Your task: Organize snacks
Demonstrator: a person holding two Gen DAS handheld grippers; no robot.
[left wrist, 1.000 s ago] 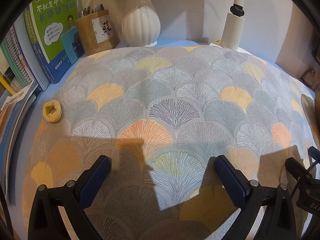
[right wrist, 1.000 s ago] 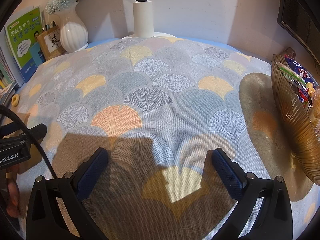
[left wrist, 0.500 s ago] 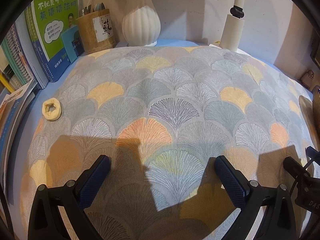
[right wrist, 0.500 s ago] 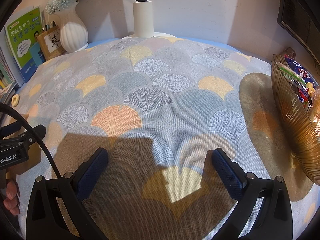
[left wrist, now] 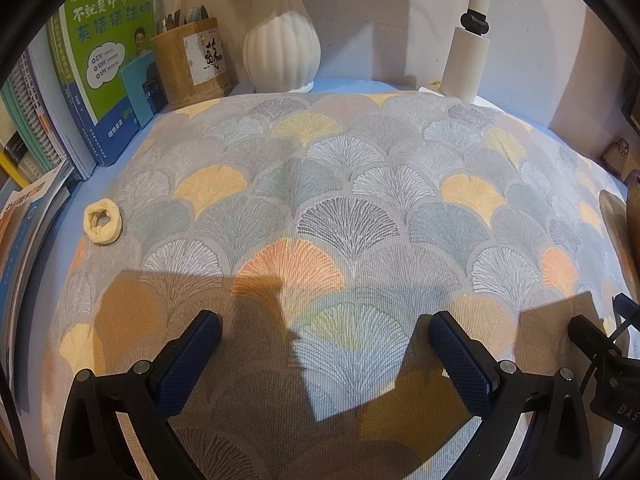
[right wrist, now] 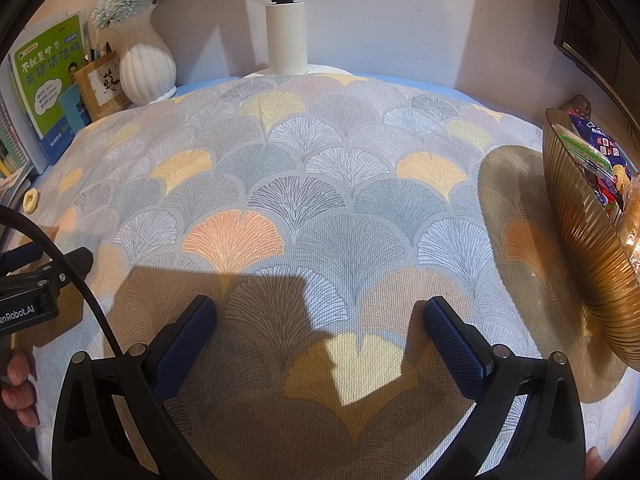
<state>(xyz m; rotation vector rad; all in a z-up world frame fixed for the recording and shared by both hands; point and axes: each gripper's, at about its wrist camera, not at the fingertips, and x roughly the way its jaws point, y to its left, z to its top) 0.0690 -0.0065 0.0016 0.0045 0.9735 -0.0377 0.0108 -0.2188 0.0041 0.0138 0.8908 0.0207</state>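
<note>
A: From our left wrist, the left gripper (left wrist: 325, 338) has its fingers spread wide, empty over the fan-pattern cloth (left wrist: 348, 184); no snacks here.

B: From our right wrist, the snacks (right wrist: 596, 160) sit in the ribbed amber bowl (right wrist: 592, 256) far right. Our right gripper (right wrist: 320, 322), gaping and empty, is nearer, we judge.

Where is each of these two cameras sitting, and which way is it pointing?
Left wrist: on the left gripper, looking forward across the cloth to the books; its open fingers show.
Right wrist: on the right gripper, facing the lamp post, bowl at right; open fingers and fingertips of a hand show.
Shared: cloth, vase, books, lamp post.
</note>
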